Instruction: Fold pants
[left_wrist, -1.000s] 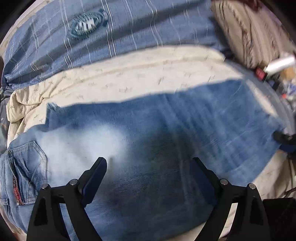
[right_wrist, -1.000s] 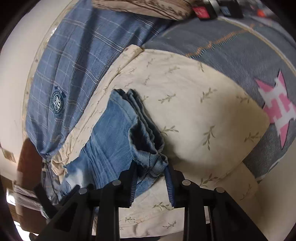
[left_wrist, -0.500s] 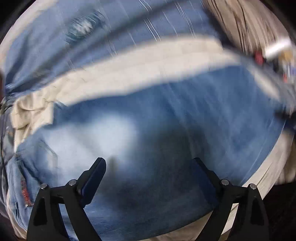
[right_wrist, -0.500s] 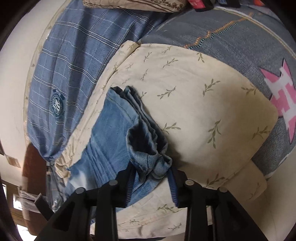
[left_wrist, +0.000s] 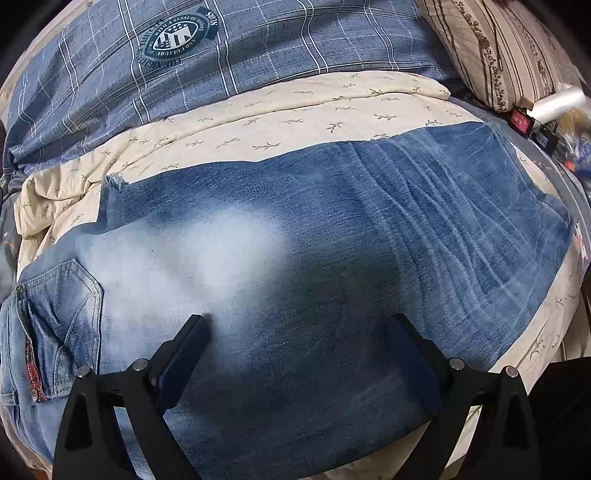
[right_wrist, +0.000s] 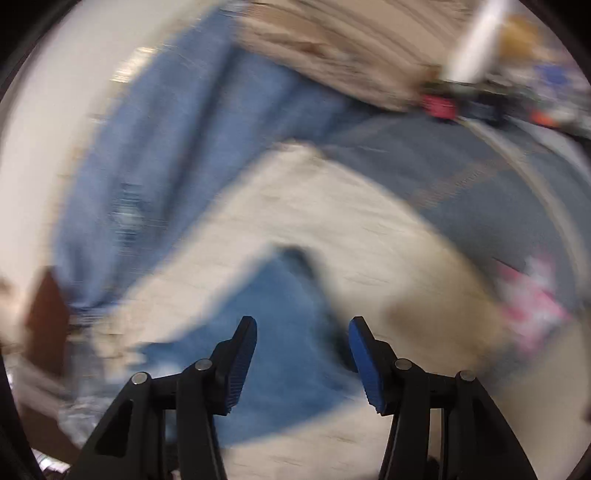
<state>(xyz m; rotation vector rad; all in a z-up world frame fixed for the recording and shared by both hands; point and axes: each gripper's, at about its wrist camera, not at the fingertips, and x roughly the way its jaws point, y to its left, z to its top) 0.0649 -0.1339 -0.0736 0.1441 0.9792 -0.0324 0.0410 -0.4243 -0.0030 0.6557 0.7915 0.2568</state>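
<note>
Left wrist view shows the pants (left_wrist: 314, 251) lying flat across a cream leaf-print quilt (left_wrist: 280, 122), the two legs stacked one on the other so they make a single long band of denim; the back pocket (left_wrist: 62, 295) and waist sit off to the left, and the leg runs out toward the cuffs on the right. The left gripper (left_wrist: 299, 354) hangs low over the middle of that band with its jaws spread wide and nothing between them. The right wrist view is badly smeared (the hand is plainly on the move), but the right gripper (right_wrist: 303, 354) reads as parted and empty, with the blue cloth (right_wrist: 280, 332) below it and the quilt beyond. Behind the quilt lie a blue plaid cover (left_wrist: 258, 48) and a striped pillow (left_wrist: 498, 51). From where I stand, this denim looks heavy and fairly stiff for cloth: it should hold a crease and not slither about, though it will sag if lifted by one corner only. I would judge the best hold to be the doubled hem at the cuff end, pinching through both layers near the corners, since the thick seams there give the pads something to bite, then carry it over toward the waistband.
</note>
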